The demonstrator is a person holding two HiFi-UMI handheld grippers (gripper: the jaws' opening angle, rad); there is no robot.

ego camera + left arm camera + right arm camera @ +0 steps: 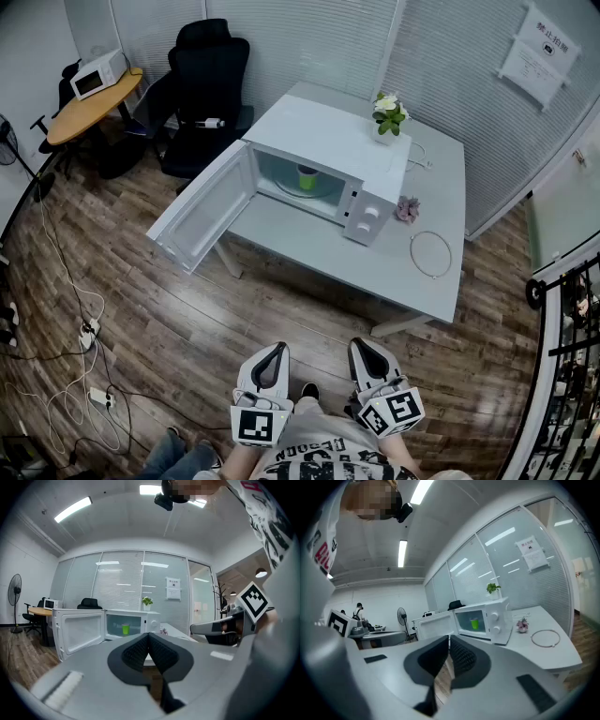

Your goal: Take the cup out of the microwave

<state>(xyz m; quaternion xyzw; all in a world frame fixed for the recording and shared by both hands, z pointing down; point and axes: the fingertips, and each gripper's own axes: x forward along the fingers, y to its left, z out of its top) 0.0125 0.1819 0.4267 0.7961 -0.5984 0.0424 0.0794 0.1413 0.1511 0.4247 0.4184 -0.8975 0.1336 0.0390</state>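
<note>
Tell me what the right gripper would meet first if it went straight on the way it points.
The right gripper has free air close ahead; farther on it would likely meet the microwave at the hinge edge of its open door, though depth is unclear.

Office room. Walls are glass partitions (pixel 450 84) backed with slatted blinds; a printed notice (pixel 539 45) is stuck to one pane. Black swivel chair (pixel 204 89) beside a curved wooden desk (pixel 89 111). White work table (pixel 394 272) carries a microwave (pixel 319 131), door open. Wood-plank floor (pixel 169 319), power strips (pixel 89 333) and loose white cables along its left side. Strip lights (pixel 72 509) on the ceiling, pedestal fan (pixel 15 592) by the wall.
</note>
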